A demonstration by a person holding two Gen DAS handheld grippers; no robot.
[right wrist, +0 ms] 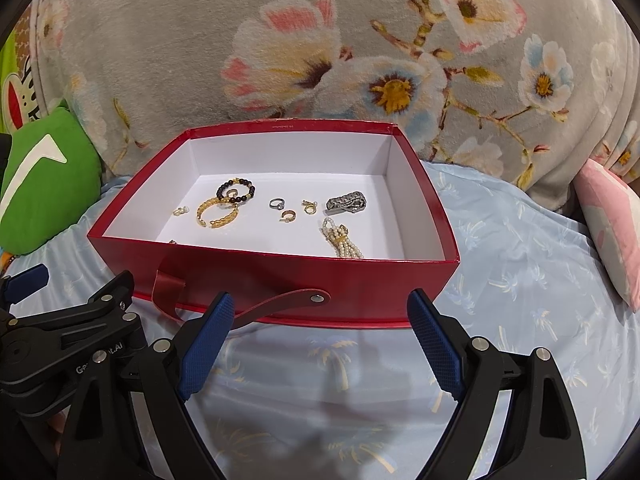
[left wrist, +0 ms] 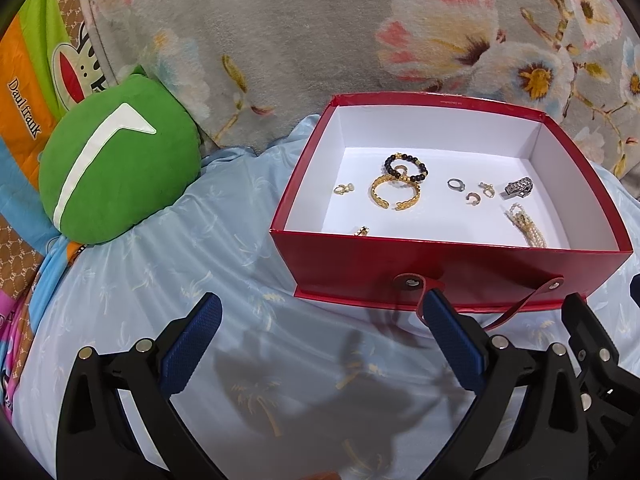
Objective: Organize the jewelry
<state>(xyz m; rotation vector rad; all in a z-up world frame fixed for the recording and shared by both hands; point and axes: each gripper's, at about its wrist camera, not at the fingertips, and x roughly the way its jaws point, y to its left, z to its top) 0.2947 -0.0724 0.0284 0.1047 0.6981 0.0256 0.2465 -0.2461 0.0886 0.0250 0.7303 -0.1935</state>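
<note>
**Both grippers empty, small pieces risk slipping**

Blue-padded black left gripper [left wrist: 322, 316] and right gripper [right wrist: 320, 312] hover spread wide, nothing between pads, just short of the red cardboard box [right wrist: 280, 280] on pale blue palm-print bedding [right wrist: 500, 300]. Inside lie the gold open cuff bracelet [right wrist: 218, 213], black bead bracelet [right wrist: 236, 191], silver ring [right wrist: 277, 203], pearl strand [right wrist: 342, 240]. Likely risks: wide pads fumbling tiny rings, snagging the strap handle [right wrist: 276, 300], tipping the box on soft bedding.

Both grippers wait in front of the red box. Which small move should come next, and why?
Probably bring the right gripper, open and empty, over the red box's near wall toward the pearl bracelet, the piece nearest it. The left gripper is open too.
</note>
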